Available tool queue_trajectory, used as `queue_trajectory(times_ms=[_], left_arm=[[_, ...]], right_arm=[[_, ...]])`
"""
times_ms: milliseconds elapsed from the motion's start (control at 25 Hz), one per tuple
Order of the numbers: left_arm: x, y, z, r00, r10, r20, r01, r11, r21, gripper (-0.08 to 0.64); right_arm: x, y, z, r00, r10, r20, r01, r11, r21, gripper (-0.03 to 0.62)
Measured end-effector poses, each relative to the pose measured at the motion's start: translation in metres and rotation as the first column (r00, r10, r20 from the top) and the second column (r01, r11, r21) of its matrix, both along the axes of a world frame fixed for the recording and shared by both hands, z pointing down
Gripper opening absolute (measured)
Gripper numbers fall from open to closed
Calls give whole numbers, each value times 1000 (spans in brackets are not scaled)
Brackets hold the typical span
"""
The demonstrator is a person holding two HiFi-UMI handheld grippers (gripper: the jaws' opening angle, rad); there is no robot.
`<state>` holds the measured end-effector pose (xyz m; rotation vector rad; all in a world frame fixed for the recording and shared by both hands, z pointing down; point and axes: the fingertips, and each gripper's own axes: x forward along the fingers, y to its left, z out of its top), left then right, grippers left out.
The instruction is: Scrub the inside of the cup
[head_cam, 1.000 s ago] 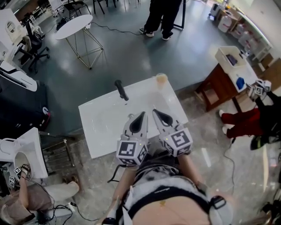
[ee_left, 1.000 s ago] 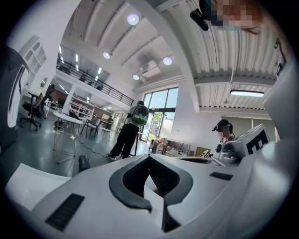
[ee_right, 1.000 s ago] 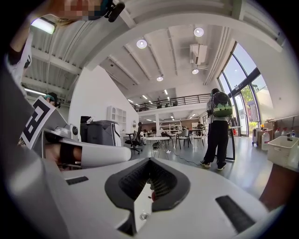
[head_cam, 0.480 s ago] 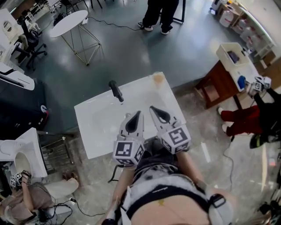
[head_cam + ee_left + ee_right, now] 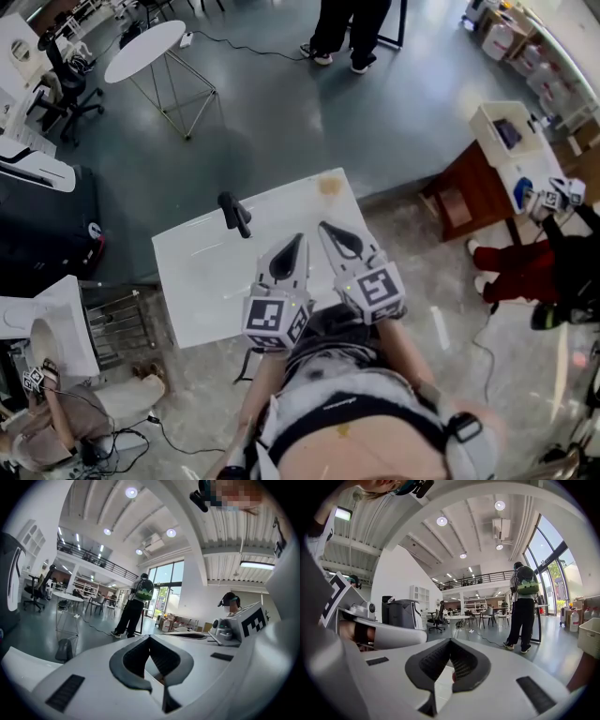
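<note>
Nearest the person's body, the left hand-held gripper (image 5: 298, 246) and the right hand-held gripper (image 5: 330, 232) sit side by side over the near edge of the white tabletop (image 5: 202, 272). They point across it. Each gripper view shows its jaws pressed together with nothing between them, so both are closed and empty.

Farther out, toward the tabletop's far left, lies a dark handled tool, most likely the brush (image 5: 234, 214). The cup (image 5: 330, 185) is small, pale and translucent. It stands farther off, right at the far edge and well apart from the brush and from both grippers.

The step in hand looks like the reach-in, with nothing grasped yet. To do it well, both pairs of jaws should be opened before they arrive. The left gripper is better placed for the brush handle and the right for the cup. A cup that light, so close to the edge, would probably slide or topple at a nudge. It should be clamped by its wall and drawn inward before any scrubbing, with its mouth kept clear for the brush.

Beyond the tabletop, a standing person (image 5: 347, 28) and a round side table (image 5: 150, 47) occupy the grey floor.
</note>
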<state>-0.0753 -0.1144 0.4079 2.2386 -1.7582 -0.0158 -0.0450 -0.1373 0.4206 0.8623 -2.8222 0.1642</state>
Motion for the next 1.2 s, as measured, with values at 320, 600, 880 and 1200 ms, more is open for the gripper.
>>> queue_trajectory(times_ms=[320,600,880,1200], left_arm=[[6,-33,6,999,-46,11,46,999,-18,15],[9,-45,16,995,-98,16,99,995,-31,15],[4,-58,33,998,-62,20,63,996,-62,15],[-9,-75,49,999,32,15,-30,996,-85,15]], right_arm=[[3,-32,7,999,-48,-7,47,999,-14,3],[5,-47,23,995,-99,-14,99,994,-49,4],[-2,-61,46,997,-64,-35,60,994,-87,3],[-12,-74,60,997,37,-64,-44,992,-115,5]])
